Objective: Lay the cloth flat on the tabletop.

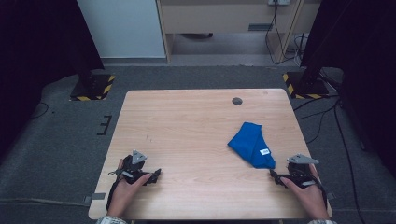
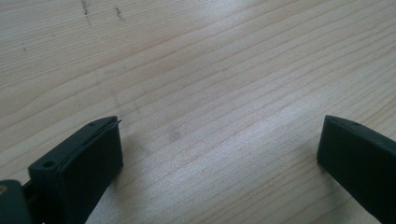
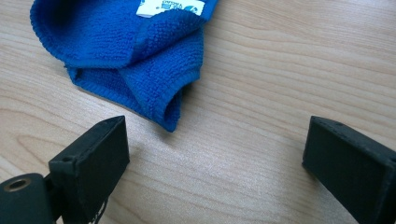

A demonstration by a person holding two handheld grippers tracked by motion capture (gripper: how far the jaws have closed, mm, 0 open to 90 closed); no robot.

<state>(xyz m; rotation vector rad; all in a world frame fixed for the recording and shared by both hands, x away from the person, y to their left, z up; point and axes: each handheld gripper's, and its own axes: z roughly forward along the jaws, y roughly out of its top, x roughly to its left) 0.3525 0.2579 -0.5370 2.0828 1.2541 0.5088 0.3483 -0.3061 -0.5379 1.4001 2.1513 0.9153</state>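
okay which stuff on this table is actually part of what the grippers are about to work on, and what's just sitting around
In play:
blue cloth, folded, with a white label
right gripper, open, its fingers just short of the cloth
left gripper, open over bare wood

Just there:
wooden table
round grey cap near the table's far edge
striped stand bases on the floor

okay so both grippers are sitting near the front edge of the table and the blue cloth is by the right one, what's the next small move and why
Probably ease the right gripper forward to the near corner of the blue cloth. Its jaws stand open with nothing between them, and in the right gripper view the folded corner lies just beyond the jaws, slightly toward one side. The left gripper is also open, over bare table far from the cloth.
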